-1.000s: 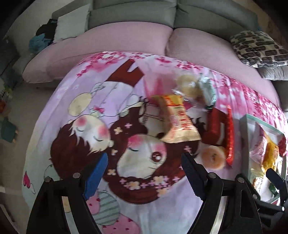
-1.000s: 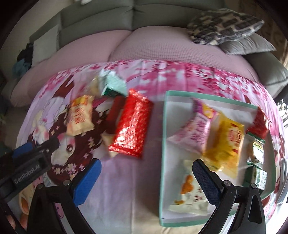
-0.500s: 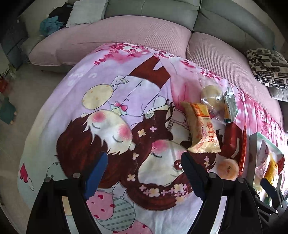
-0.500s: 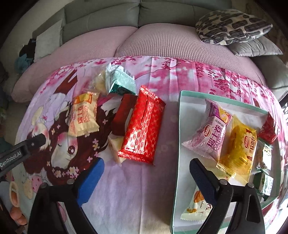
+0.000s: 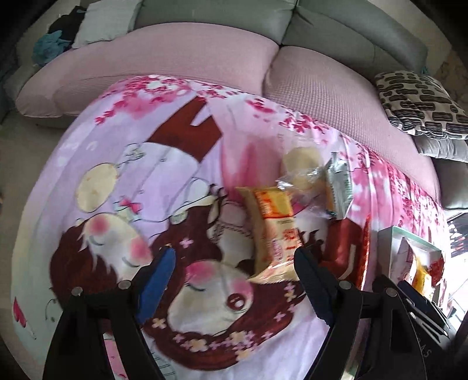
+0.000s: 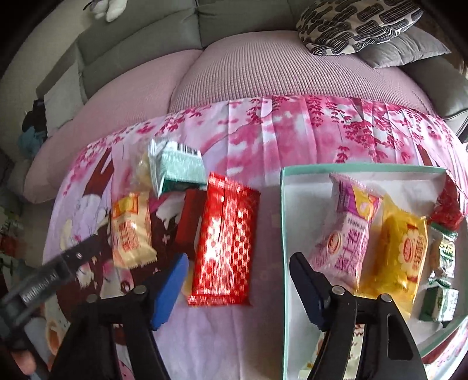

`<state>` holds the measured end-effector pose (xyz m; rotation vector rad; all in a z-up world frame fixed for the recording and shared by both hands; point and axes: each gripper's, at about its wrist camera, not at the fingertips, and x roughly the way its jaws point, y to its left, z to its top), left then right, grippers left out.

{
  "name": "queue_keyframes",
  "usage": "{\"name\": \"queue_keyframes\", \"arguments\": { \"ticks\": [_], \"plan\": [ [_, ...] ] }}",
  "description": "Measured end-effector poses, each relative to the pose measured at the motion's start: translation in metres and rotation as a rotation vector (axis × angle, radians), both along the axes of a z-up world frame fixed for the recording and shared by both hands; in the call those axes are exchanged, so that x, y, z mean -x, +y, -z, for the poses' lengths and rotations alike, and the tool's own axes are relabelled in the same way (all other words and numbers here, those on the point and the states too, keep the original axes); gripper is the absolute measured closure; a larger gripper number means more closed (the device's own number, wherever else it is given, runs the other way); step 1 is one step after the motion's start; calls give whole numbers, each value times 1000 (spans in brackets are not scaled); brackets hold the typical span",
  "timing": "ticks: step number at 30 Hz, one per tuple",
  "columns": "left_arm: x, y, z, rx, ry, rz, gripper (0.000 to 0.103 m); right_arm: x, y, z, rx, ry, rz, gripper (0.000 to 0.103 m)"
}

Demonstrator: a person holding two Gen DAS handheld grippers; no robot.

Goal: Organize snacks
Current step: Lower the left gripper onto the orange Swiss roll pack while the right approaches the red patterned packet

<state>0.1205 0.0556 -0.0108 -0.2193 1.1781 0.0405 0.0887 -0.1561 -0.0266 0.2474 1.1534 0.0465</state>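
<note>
Pink sofa cushions [image 5: 204, 58] behind cartoon cloth [image 5: 146, 175]; patterned pillow [image 6: 356, 23] at right.

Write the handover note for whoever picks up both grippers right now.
Left gripper: open, empty, hovering near the orange-and-cream packet.
Right gripper: open, empty, over the shiny red packet beside the tray.
Done: pink packet, yellow packet and some small green-and-white packs lie in the tray.
Left: on the blanket, the orange-and-cream packet, shiny red packet, dark red packet, green-silver packet and clear-wrapped pastry.
</note>
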Motion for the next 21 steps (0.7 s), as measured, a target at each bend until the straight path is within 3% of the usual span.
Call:
{"name": "queue_keyframes", "arguments": {
  "ticks": [11, 16, 21],
  "plan": [
    [-26, -19, 16, 25, 23, 44, 27, -28, 2, 16, -61, 34, 0, 45],
    [-34, -29, 26, 26, 39, 72, 29, -35, 4, 28, -62, 61, -4, 46],
    [-38, -33, 37, 28, 66, 77, 39, -39, 8, 37, -78, 82, -10, 46]
  ]
}}
